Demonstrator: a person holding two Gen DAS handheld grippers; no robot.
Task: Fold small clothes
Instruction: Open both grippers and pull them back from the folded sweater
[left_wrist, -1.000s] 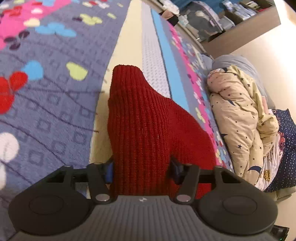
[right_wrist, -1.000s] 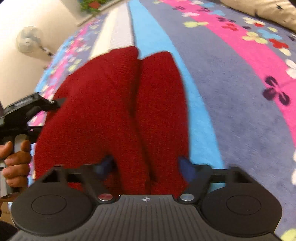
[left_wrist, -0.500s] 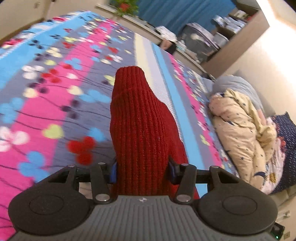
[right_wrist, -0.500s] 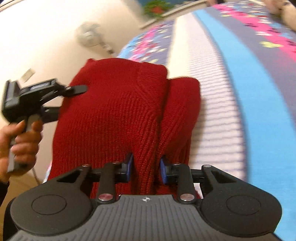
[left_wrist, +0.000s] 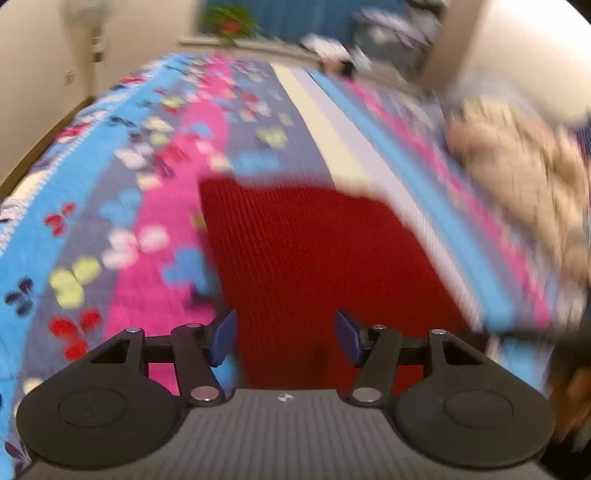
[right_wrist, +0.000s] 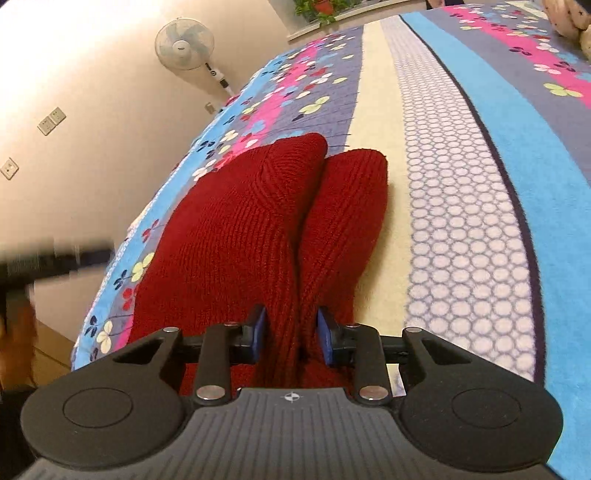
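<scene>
A dark red knitted garment (right_wrist: 258, 229) lies bunched in two ridges on the flowered bedspread (right_wrist: 480, 184). My right gripper (right_wrist: 291, 332) is shut on its near folds, with both blue pads pressed into the knit. In the blurred left wrist view the same red garment (left_wrist: 314, 258) lies spread on the bedspread (left_wrist: 110, 221) ahead of my left gripper (left_wrist: 285, 338). The left jaws are opening, and the pads stand apart from the cloth that shows between them. That left gripper (right_wrist: 55, 258) also appears as a dark blur at the left of the right wrist view, with a hand (right_wrist: 18, 332) under it.
The bed's left edge (right_wrist: 110, 295) drops off beside a wall with a standing fan (right_wrist: 184, 44). A crumpled cream quilt (left_wrist: 517, 177) lies at the right side of the bed. A potted plant (left_wrist: 231, 22) and cluttered shelves stand beyond the far end.
The right jaws closed on the red folds and stay shut on them. The left jaws, earlier clamped on the raised knit, have spread and let it drop flat; the left hand swung fast.
</scene>
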